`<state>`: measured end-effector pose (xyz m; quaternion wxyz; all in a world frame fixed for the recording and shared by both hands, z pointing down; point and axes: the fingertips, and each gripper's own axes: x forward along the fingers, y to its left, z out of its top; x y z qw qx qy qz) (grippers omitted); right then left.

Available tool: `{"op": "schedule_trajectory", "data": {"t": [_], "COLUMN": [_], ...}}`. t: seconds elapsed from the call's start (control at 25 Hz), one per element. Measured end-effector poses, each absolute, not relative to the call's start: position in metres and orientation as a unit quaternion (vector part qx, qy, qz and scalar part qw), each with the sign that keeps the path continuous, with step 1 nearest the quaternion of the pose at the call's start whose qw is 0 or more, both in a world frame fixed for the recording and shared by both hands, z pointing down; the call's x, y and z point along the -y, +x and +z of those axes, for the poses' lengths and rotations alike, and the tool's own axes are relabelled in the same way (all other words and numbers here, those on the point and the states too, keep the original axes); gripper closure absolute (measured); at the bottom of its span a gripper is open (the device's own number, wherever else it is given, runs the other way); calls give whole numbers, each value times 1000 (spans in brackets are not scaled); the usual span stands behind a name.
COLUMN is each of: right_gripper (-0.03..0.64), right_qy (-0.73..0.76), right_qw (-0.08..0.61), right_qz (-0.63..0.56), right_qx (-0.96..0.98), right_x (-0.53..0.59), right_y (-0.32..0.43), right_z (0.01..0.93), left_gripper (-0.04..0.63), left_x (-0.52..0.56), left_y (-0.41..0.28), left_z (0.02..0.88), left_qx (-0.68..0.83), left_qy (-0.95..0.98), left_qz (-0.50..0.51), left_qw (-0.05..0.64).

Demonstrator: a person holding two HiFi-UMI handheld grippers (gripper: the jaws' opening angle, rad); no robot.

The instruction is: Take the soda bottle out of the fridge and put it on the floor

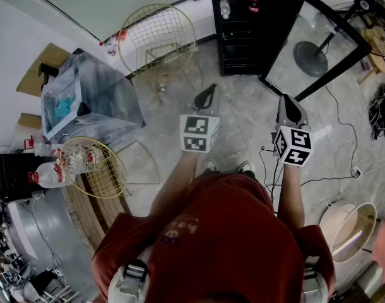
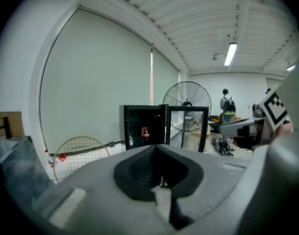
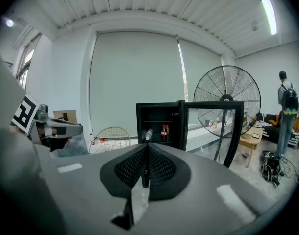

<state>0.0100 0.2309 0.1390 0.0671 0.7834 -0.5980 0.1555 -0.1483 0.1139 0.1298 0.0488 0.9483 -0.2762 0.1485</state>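
Facing the open black glass-door fridge (image 1: 243, 43) from well apart, jaws of left gripper (image 1: 207, 95) and right gripper (image 1: 289, 104) closed on nothing, with red-labelled dark soda bottle (image 3: 164, 132) shelved far inside, yet to fetch.

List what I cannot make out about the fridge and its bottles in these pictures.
Print on the soda bottle: too small in every view.
Lower shelves of the fridge: hidden behind the right hand-held gripper in the right gripper view, dark in the head view.
Fill level of the clear bottle: too small in every view.
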Motion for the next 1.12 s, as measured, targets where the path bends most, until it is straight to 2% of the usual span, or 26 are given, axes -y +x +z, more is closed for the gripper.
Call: {"op": "schedule_trajectory", "data": {"t": [0.56,1.12], "right_gripper": [615,617], "right_qy": [797,809], "right_qw": [43,66], "right_qz": [144,159], "right_qx": [585,561], "right_x": [-211,-193], "right_y": [-31,-97], "right_z": [135,154], "left_gripper": [595,595], "left_x": [-97,-72], "left_y": [-190,-247], "left_z": [133,156], "left_qx": [263,244], "left_qy": [952,954], "left_qz": [148,159], "left_qw": [50,75]}}
